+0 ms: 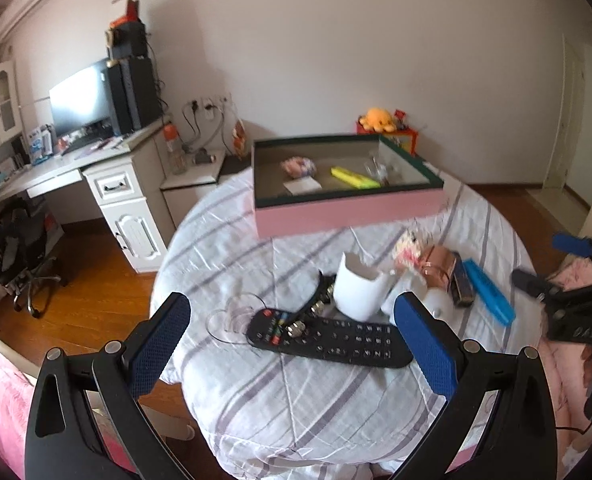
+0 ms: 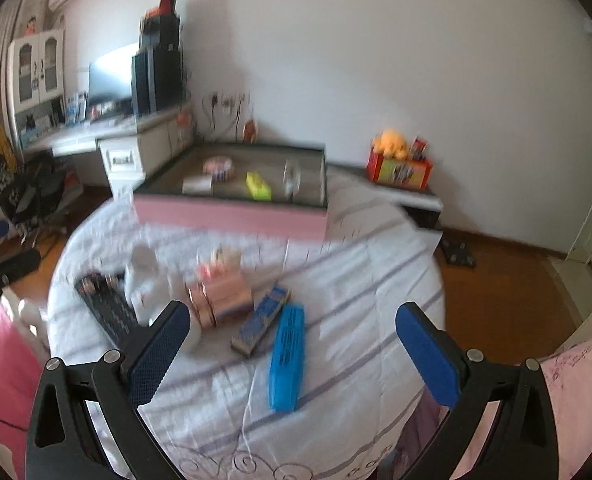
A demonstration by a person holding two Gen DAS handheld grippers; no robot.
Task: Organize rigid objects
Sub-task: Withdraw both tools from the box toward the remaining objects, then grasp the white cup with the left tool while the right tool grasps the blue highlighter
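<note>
Left gripper: jaws spread wide, nothing between them, held above the near end of a black remote whose keys show white characters too small to read. A studded black strap lies across the remote; a white cup with a notched rim stands just behind it.

Right gripper: jaws likewise wide apart and holding nothing, above a blue case with dark print, blurred and unreadable. Beside the case lies a dark patterned bar, then a pink box tied with copper ribbon.

All rest on a round tabletop under a white cloth with grey stripes. At its far side sits an open pink tray with a dark rim, holding a yellow marker, a white card, a pinkish round item and a clear item.

Room: white desk with monitor, wood floor, wall air conditioner, orange plush on a red box.
</note>
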